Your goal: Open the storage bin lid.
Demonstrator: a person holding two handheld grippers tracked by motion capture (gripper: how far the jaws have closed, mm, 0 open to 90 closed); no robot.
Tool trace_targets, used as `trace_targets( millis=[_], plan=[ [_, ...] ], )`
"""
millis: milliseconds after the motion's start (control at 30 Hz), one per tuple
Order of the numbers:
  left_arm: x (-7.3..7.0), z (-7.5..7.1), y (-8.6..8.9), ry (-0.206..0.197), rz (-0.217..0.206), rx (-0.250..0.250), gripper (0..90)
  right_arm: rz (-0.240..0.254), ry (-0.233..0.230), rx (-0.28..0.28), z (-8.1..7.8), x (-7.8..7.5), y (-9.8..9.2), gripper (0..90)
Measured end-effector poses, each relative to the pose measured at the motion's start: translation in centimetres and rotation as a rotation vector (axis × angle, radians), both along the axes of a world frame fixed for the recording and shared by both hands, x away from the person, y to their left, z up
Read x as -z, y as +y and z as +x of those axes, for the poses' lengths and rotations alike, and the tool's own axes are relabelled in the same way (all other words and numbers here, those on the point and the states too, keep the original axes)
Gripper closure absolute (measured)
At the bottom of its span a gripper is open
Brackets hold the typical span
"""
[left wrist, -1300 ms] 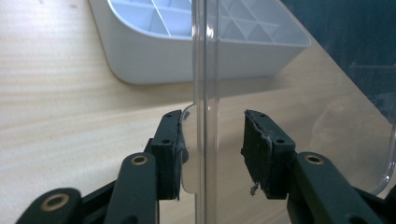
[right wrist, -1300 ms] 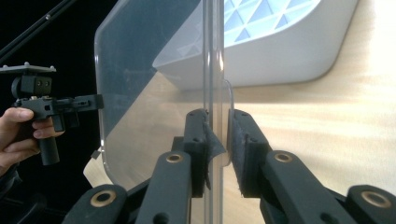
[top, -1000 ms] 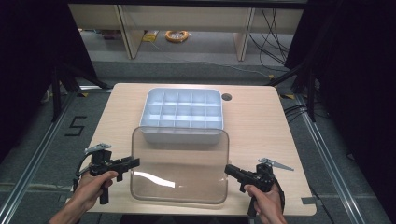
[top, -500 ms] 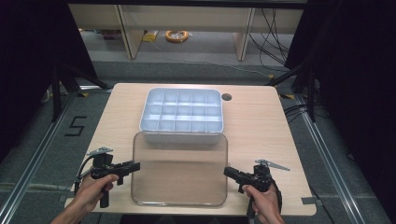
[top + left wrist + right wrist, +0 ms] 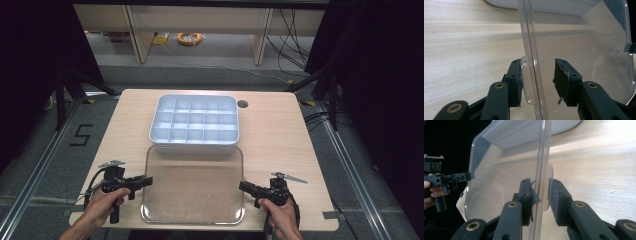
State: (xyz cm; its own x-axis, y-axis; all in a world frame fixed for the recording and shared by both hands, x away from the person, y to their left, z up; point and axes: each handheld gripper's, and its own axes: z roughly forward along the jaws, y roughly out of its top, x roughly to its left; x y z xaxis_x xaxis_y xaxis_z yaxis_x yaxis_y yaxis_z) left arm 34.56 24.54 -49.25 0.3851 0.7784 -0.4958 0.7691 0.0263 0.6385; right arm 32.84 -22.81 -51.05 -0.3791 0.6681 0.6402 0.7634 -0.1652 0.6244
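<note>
A clear plastic lid (image 5: 192, 185) lies flat on the wooden table (image 5: 280, 145), just in front of a white compartment box (image 5: 194, 120). My left gripper (image 5: 148, 180) sits at the lid's left edge and my right gripper (image 5: 242, 186) at its right edge. In the left gripper view the lid's rim (image 5: 531, 50) stands between the jaws of the left gripper (image 5: 537, 67), with a gap to the right pad. In the right gripper view the rim and tab (image 5: 549, 182) sit between the jaws of the right gripper (image 5: 540, 186), clear of the right pad. Both pairs of jaws have just been opening.
The box is open on top, with several empty compartments. A round hole (image 5: 242, 104) is in the table behind the box. Bare wood lies left and right of the lid. The table's front edge is close under both hands. Dark curtains flank the table.
The lid, earlier lifted and overlapping the box's front edge, has come down flat on the table in front of the box. Both hands have stayed nearly where they were.
</note>
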Motion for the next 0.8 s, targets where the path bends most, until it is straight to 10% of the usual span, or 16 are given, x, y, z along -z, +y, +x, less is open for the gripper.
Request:
trace_targets(
  millis=[800],
  plan=[
    [1.7, 0.7, -0.3, 0.012, 0.053, 0.012, 52.6, -0.048, 0.043, -0.004, 0.8, 1.1, 0.4, 69.1]
  ],
)
